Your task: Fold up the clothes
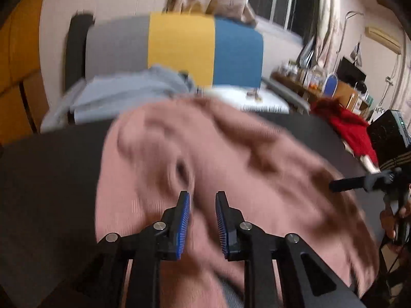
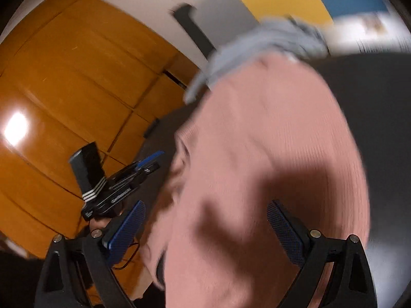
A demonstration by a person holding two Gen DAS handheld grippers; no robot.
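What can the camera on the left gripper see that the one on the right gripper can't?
Only the left wrist view shows the red garment, the window with curtains and the cluttered shelves.

Only the right wrist view shows the orange wooden floor and the left gripper from outside.

Both show the pink garment on the dark table, the grey-blue garment behind it and the grey, yellow and blue panel.
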